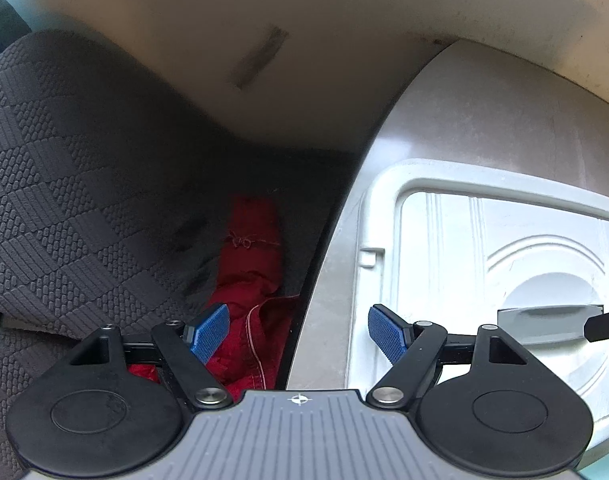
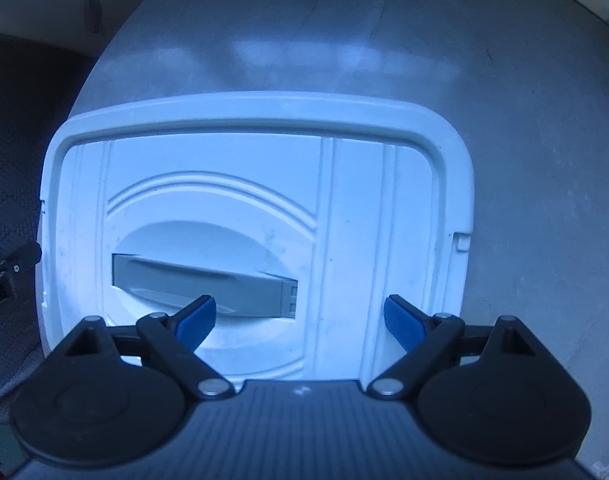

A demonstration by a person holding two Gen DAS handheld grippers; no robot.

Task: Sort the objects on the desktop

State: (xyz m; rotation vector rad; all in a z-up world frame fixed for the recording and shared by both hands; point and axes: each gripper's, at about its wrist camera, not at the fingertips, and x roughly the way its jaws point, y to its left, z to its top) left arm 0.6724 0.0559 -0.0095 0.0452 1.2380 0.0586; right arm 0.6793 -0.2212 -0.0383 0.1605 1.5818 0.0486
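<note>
Both the left gripper (image 1: 298, 334) and right gripper (image 2: 300, 322) hung spread and empty, the right above the white box lid (image 2: 260, 216), its grey handle (image 2: 202, 286) at ten o'clock, probably awaiting a grasp to lift it.

The lidded box (image 2: 260, 184) sits on the table (image 2: 504, 120); a cloth bundle (image 1: 252, 264) (left) lies below.

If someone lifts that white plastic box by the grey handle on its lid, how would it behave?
The white box looks like stiff moulded plastic, so it probably keeps its shape. Its grey handle lies folded flat in a recess, so it likely must swing up first. Its contents are hidden, so its weight is unknown.
</note>
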